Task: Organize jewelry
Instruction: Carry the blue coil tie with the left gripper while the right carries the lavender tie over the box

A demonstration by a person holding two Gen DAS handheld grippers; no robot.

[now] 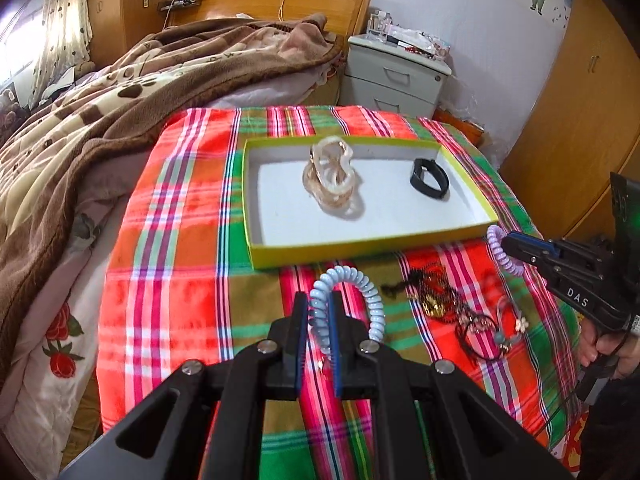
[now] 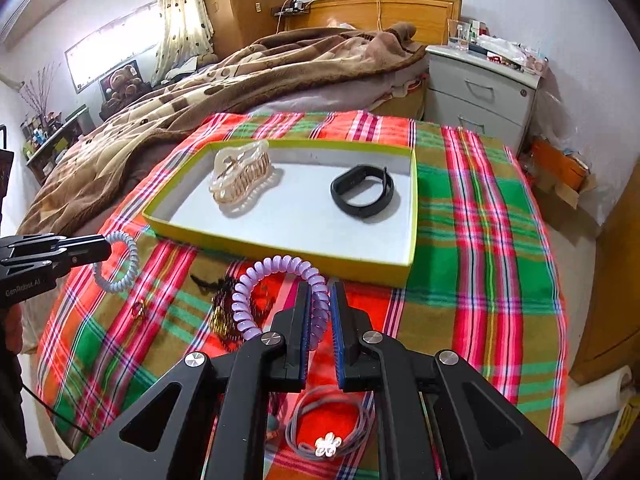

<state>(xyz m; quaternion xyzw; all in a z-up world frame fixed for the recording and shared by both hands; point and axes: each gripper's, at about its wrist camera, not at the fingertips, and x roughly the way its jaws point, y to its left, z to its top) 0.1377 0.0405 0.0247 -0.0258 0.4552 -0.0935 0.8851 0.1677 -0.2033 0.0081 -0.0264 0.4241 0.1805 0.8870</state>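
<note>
My left gripper (image 1: pixel 319 300) is shut on a light blue coil hair tie (image 1: pixel 370 296), held above the plaid cloth in front of the tray. My right gripper (image 2: pixel 319 292) is shut on a purple coil hair tie (image 2: pixel 248 292), just short of the tray's near edge. The yellow-rimmed tray (image 1: pixel 360 246) holds a clear and gold hair claw (image 1: pixel 334 178) and a black wristband (image 1: pixel 430 178). In the right wrist view the tray (image 2: pixel 280 252), claw (image 2: pixel 240 178) and wristband (image 2: pixel 362 190) also show. The right gripper (image 1: pixel 505 242) shows in the left view, the left gripper (image 2: pixel 108 246) in the right view.
A pile of dark necklaces and bracelets (image 1: pixel 452 304) lies on the plaid cloth (image 1: pixel 180 240) right of my left gripper. A grey hair band with a flower charm (image 2: pixel 328 440) lies under my right gripper. A bed with a brown blanket (image 1: pixel 100 120) is on the left, a grey nightstand (image 1: pixel 394 76) behind.
</note>
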